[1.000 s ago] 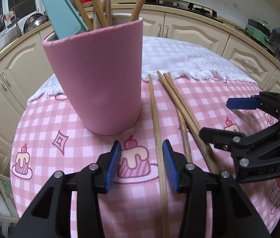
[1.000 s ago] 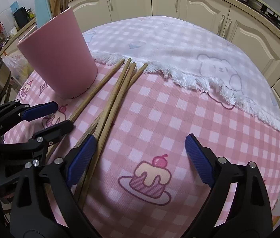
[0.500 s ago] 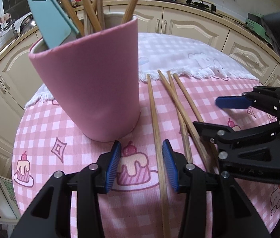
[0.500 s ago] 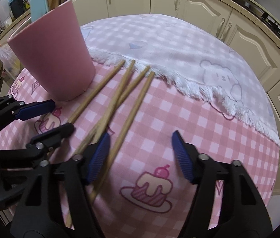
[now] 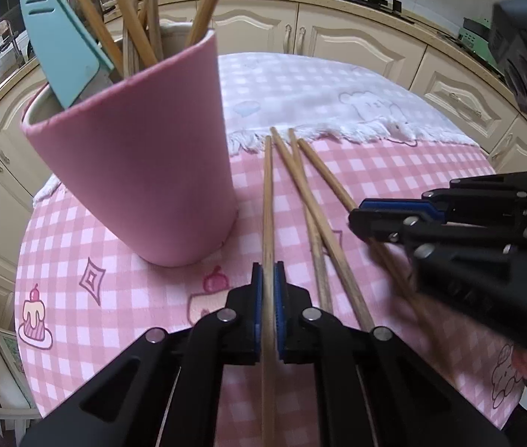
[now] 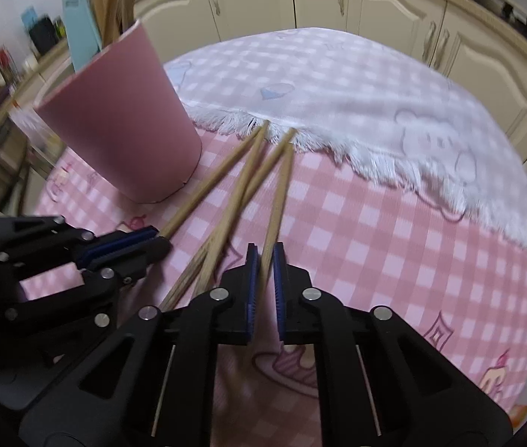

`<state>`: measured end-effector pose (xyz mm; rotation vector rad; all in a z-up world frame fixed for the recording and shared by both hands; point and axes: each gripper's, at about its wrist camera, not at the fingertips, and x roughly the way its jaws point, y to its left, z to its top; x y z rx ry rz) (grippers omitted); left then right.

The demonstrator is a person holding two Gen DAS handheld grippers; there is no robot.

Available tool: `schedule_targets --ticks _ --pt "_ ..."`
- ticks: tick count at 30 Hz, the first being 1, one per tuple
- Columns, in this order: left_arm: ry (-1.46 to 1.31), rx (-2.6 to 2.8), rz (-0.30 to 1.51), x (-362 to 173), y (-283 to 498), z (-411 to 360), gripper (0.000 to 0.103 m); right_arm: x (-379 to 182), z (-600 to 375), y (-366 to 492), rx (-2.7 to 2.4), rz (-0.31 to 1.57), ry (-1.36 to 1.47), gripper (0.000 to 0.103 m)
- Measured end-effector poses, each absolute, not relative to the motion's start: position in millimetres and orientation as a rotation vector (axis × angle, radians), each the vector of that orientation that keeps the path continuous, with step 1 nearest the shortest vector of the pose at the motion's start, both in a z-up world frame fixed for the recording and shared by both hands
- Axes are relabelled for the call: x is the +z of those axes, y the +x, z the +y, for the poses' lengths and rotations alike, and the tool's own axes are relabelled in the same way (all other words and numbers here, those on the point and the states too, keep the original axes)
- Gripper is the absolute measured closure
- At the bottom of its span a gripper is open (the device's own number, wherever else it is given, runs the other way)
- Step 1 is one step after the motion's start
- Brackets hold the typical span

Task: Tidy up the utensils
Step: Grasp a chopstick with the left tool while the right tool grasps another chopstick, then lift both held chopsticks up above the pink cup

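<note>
A pink cup (image 5: 144, 171) stands on the pink checked tablecloth (image 5: 122, 298), holding several wooden chopsticks and a teal spatula (image 5: 58, 41). Several wooden chopsticks lie on the cloth to its right. My left gripper (image 5: 268, 279) is shut on the leftmost chopstick (image 5: 268, 205), next to the cup's base. My right gripper (image 6: 263, 260) is shut on the rightmost chopstick (image 6: 280, 193). Two more chopsticks (image 6: 237, 193) lie between them, crossing. The cup also shows in the right wrist view (image 6: 122, 130), with my left gripper (image 6: 140, 242) at lower left.
A white fringed cloth (image 6: 338, 85) with bear prints covers the far half of the round table. Cream kitchen cabinets (image 5: 356, 37) curve around behind it. The table edge (image 5: 21, 279) drops off at left.
Both grippers have closed from open: the left onto the leftmost chopstick, the right onto the rightmost one. The rightmost chopstick has swung away from the others.
</note>
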<state>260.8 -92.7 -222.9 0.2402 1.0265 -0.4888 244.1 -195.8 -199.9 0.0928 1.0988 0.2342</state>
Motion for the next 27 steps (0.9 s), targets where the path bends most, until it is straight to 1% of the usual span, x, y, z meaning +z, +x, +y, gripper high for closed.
schedule_targets --ticks 6,11,19,27 --pt "0.179 -0.516 1.006 -217.1 244.9 -78.9 0.098 -189.6 -226.6 224.7 0.275 1.034 0.224 0.097" --pt "0.13 -0.538 0.941 -202.2 227.6 -68.6 0.098 -175.8 -245.4 212.9 0.293 0.96 0.29 0.097" --pt "0.056 -0.593 0.732 -161.8 196.7 -56.1 0.098 -133.2 -258.5 198.9 0.342 0.787 0.357 0.097" --pt "-0.099 -0.57 0.553 -118.5 190.4 -23.2 0.098 -92.6 -253.4 196.8 0.388 0.664 0.362 0.097"
